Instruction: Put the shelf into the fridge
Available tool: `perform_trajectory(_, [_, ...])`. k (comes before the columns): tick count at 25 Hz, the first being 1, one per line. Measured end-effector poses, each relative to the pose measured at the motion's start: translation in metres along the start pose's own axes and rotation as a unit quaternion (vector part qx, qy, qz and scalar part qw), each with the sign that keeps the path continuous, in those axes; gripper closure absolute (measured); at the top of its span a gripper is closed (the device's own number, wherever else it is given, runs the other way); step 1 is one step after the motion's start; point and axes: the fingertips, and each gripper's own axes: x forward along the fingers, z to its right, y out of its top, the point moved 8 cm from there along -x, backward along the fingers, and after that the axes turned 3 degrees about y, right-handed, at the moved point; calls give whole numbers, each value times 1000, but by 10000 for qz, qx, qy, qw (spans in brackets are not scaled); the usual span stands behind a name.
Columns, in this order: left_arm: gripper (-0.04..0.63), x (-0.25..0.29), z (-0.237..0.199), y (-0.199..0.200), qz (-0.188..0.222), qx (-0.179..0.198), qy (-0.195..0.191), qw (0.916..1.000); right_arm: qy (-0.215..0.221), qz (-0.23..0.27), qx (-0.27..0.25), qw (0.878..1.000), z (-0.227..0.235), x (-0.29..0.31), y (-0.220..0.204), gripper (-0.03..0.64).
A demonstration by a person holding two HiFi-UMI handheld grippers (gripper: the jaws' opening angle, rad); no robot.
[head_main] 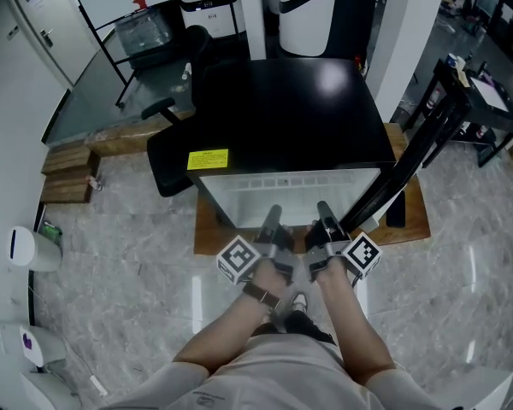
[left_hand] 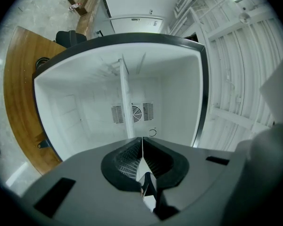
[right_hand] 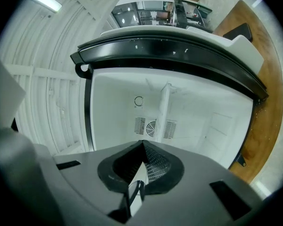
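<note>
While left gripper (head_main: 273,213) and right gripper (head_main: 323,208) clamp shelf (left_hand: 126,102), fridge (head_main: 291,109) stands open.

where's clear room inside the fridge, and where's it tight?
Free: the fridge cavity is bare on both sides of the shelf, back to the rear vent. Tight at the front: left gripper and right gripper clamp the shelf edge side by side.
</note>
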Motion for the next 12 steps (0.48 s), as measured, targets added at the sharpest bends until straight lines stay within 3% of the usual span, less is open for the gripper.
perform_trajectory(12, [584, -5, 3, 6, -67, 4, -19, 10000, -53, -2, -35, 10000, -4, -1, -7, 595])
